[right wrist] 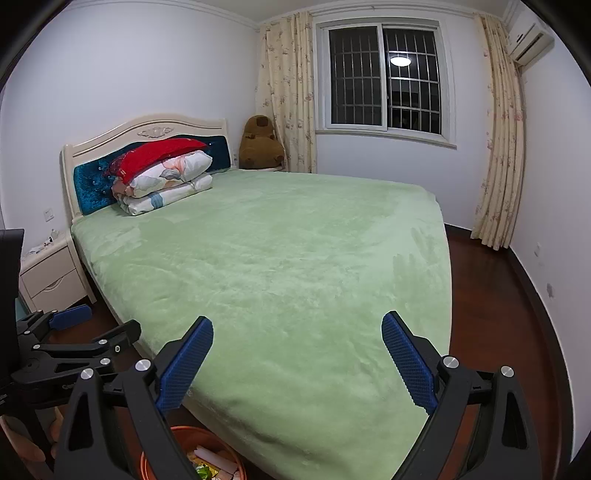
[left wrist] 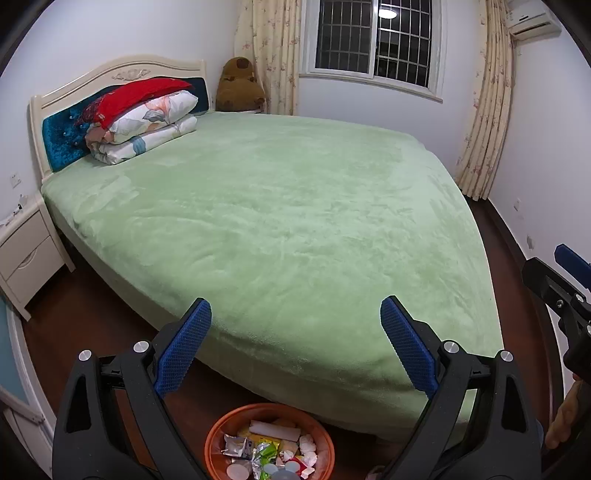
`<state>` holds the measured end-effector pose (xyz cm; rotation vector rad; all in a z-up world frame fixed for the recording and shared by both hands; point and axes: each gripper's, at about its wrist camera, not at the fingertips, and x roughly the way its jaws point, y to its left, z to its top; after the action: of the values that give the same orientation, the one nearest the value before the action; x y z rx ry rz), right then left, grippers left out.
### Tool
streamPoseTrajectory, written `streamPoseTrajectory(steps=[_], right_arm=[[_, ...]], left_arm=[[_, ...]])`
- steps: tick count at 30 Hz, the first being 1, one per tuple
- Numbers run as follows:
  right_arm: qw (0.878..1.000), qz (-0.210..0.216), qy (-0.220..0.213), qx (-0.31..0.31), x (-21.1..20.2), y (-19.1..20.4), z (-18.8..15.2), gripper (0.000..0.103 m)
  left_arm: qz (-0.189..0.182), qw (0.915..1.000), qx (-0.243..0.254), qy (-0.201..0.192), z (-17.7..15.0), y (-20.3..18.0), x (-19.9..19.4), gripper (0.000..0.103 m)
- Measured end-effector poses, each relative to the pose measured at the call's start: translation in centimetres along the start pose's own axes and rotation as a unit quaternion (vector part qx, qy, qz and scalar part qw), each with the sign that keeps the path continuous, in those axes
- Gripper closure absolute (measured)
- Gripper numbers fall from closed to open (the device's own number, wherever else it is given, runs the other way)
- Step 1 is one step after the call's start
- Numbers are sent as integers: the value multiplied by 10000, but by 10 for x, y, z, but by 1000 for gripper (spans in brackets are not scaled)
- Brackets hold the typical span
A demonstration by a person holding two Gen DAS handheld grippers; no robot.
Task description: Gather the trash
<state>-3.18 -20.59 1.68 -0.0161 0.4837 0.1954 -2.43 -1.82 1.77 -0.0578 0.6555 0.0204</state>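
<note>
Two grippers hover at the foot of a green-covered bed (left wrist: 295, 206). Left gripper (left wrist: 295, 343), jaws spread wide and holding nothing, hangs over an orange trash bin (left wrist: 214, 439) on the floor by the bed's near corner, full of wrappers and crumpled tissue (left wrist: 308, 448). Right gripper (right wrist: 297, 360), jaws likewise spread and empty, faces the bed's foot edge.

one bed (left wrist: 280, 221), one orange trash bin (left wrist: 214, 439), two folded quilts (left wrist: 147, 129), one plush bear (left wrist: 239, 85), one nightstand (left wrist: 26, 254), two curtains (right wrist: 286, 96), one window (right wrist: 384, 77), one AC unit (right wrist: 530, 35), two grippers, left gripper (left wrist: 295, 347) and right gripper (right wrist: 297, 360)
</note>
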Motion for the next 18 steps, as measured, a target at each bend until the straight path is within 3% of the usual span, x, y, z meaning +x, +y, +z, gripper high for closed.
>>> streamPoseTrajectory(steps=[18], right_arm=[[10000,-11,43,26,-3,-1,1,12]], left_arm=[[-9,10000,-20,28,-2,2,1,12]])
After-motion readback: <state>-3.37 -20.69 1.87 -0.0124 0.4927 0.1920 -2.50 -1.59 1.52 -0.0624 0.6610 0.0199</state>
